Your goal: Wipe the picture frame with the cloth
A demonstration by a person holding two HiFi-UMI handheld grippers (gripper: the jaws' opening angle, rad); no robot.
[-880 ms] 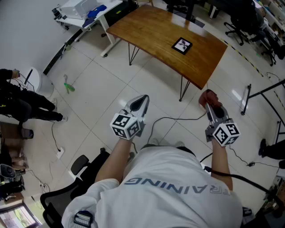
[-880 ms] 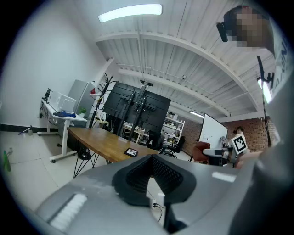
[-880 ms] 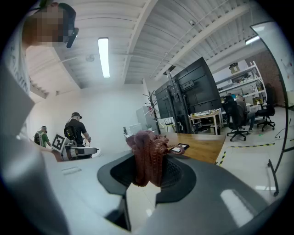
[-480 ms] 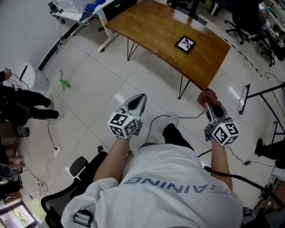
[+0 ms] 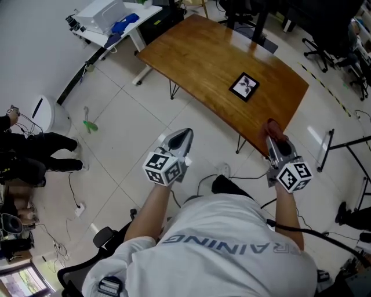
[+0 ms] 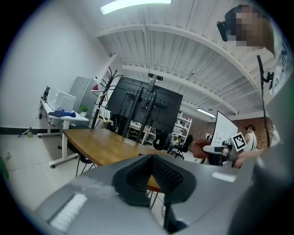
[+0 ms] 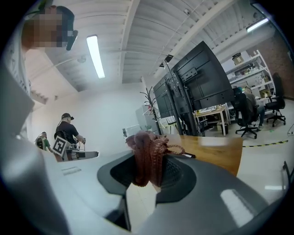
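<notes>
On the far side of the tiled floor in the head view stands one wooden worktop (image 5: 208,52), and a single black picture frame (image 5: 244,86) lies flat on it toward its right end, well apart from both grippers. Two grippers are held up in front of the person, nearer than the worktop: the left gripper (image 5: 183,136) over bare floor, and the right gripper (image 5: 277,141) at the worktop's near right edge. One reddish-brown cloth (image 5: 272,126) bunches at the right gripper's tip. One white desk (image 5: 110,17) sits in the far left corner. In the left gripper view, the two jaws meet with nothing between them, and the worktop stretches away beyond them to the left. In the right gripper view, the jaws are clamped on the one cloth, which stands up in a knitted wad between them, with the worktop's edge just beyond it to the right.
</notes>
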